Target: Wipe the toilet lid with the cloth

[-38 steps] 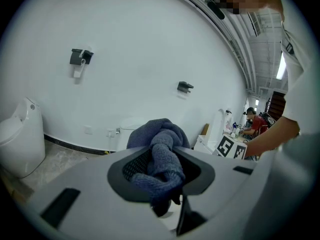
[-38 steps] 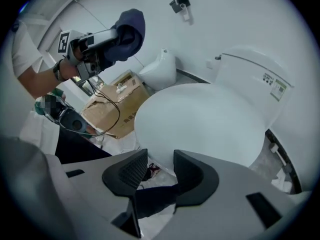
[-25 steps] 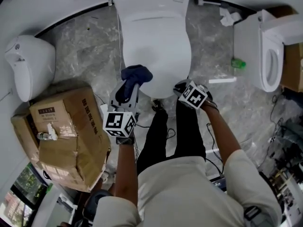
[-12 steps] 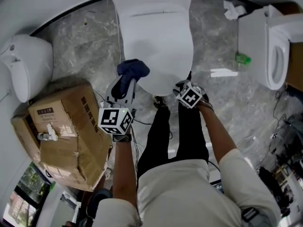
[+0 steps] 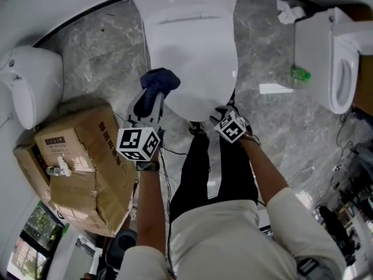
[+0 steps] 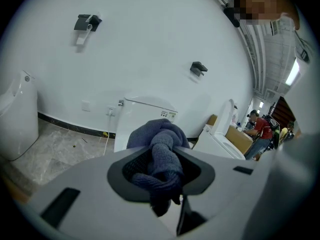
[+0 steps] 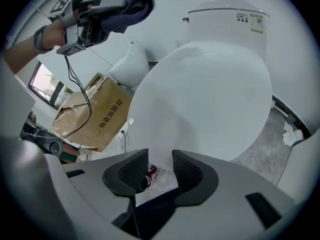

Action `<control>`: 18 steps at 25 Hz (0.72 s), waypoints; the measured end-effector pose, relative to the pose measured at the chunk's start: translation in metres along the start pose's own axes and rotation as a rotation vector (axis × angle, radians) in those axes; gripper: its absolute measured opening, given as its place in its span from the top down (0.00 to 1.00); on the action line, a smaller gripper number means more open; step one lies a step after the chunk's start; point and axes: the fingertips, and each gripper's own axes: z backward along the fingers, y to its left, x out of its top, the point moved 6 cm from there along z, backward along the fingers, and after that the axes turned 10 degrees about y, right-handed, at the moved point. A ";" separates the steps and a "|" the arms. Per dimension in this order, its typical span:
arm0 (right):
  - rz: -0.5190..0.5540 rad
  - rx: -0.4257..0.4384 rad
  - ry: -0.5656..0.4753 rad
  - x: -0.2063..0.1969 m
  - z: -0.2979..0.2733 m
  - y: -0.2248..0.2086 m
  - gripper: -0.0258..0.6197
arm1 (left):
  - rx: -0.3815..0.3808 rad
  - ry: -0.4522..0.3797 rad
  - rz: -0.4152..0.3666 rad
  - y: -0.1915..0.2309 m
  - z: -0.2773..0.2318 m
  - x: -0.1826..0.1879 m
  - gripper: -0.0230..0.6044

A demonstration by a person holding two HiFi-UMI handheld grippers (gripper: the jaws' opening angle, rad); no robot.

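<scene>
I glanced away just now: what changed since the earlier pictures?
The right gripper sank near the front edge of the white toilet lid; its jaws have just been opening, nothing between them. The left gripper, shut on the dark blue cloth, shifted slightly by the lid's left rim. Lid still closed; brown cardboard box unmoved.

I see two toilets, the near toilet [image 5: 192,51] and a far toilet [image 5: 338,69], one other white fixture [image 5: 32,83], one cardboard box [image 5: 87,156], one blue cloth [image 5: 158,80]
</scene>
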 end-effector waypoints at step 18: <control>-0.087 0.013 -0.217 0.049 0.093 -0.077 0.71 | 0.132 0.125 0.137 0.107 -0.144 0.026 0.79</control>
